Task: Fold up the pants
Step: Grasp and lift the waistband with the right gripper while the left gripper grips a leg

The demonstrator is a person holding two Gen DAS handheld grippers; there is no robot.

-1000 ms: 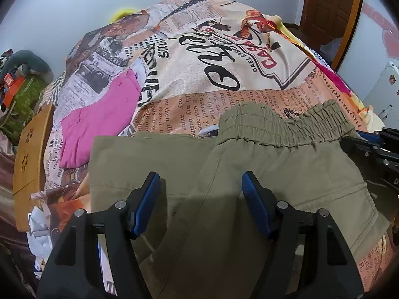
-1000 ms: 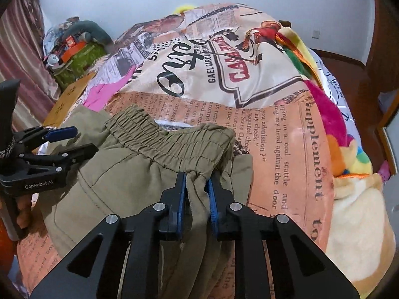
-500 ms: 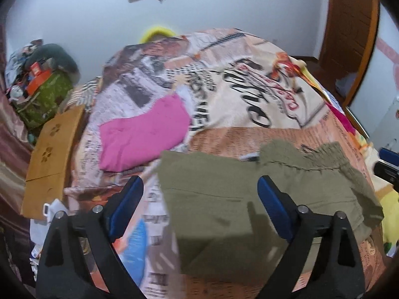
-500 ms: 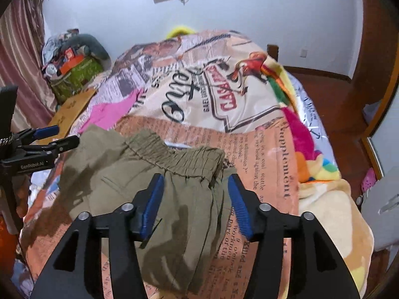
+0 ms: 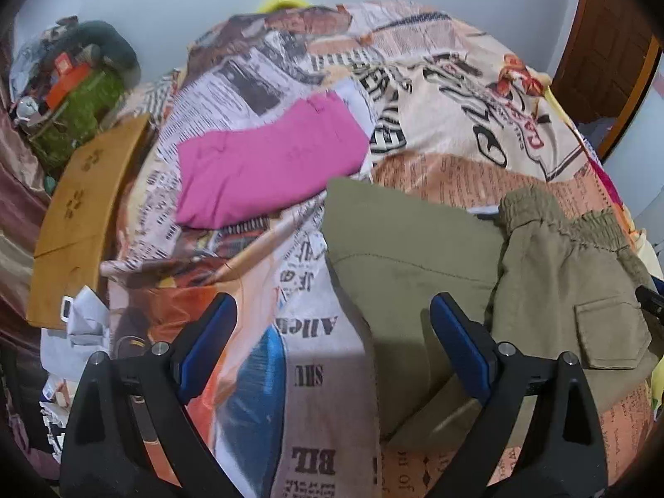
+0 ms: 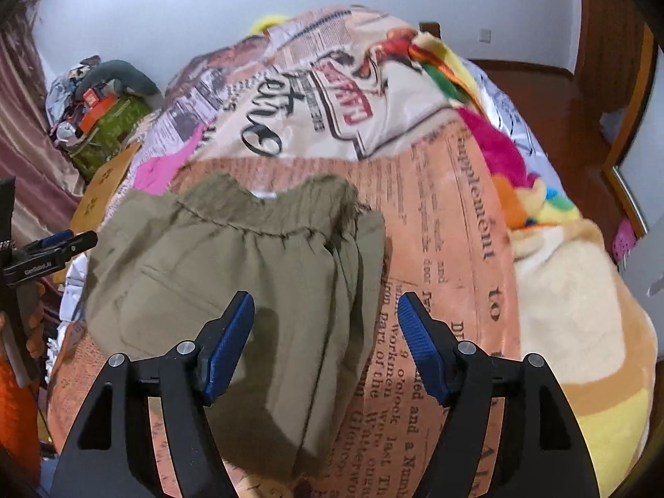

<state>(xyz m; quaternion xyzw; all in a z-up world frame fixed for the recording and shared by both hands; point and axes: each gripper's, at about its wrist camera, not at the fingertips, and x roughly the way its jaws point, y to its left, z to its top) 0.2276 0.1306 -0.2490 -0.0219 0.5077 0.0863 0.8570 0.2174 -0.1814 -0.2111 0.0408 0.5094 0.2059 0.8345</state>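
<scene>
Both grippers, left gripper [image 5: 332, 340] and right gripper [image 6: 323, 340], hang released above the newsprint bedspread [image 6: 448, 249]. Olive pants [image 6: 249, 274] lie folded ahead of them, pink garment [image 5: 265, 170] beyond, wooden board [image 5: 83, 216] far left.

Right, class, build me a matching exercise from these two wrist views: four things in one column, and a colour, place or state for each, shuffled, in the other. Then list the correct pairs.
Column one:
1. olive pants
2. pink garment
3. left gripper
4. wooden board

Column two:
A. open, hanging above the printed bedspread
B. at the bed's left edge
C. folded, elastic waistband away from the cameras
D. lying flat, beyond the pants, toward the wall

Pairs: 1-C, 2-D, 3-A, 4-B
</scene>
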